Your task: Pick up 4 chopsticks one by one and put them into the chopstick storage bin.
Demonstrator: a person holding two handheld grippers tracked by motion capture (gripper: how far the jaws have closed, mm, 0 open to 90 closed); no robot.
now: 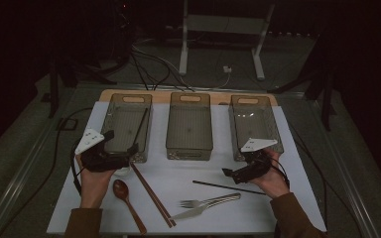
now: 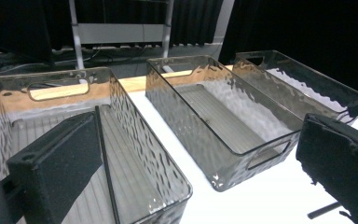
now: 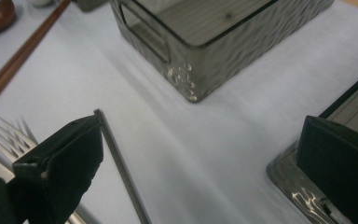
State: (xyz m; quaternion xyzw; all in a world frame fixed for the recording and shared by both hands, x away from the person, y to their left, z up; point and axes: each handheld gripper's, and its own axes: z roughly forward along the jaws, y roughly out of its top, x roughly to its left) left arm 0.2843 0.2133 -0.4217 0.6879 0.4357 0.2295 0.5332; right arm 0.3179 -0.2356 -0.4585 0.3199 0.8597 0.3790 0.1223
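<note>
One black chopstick (image 1: 228, 188) lies left-to-right on the desk, just near of the open-jawed right gripper (image 1: 233, 173); left gripper (image 1: 121, 148) open too.

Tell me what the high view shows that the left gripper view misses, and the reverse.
The high view alone shows the wooden spoon, brown chopsticks, two forks and both hands. The left gripper view alone shows, up close, the rippled walls of the left bin and the left claw, open. Both show three clear bins in a row, with a black chopstick lying inside the left one.
</note>
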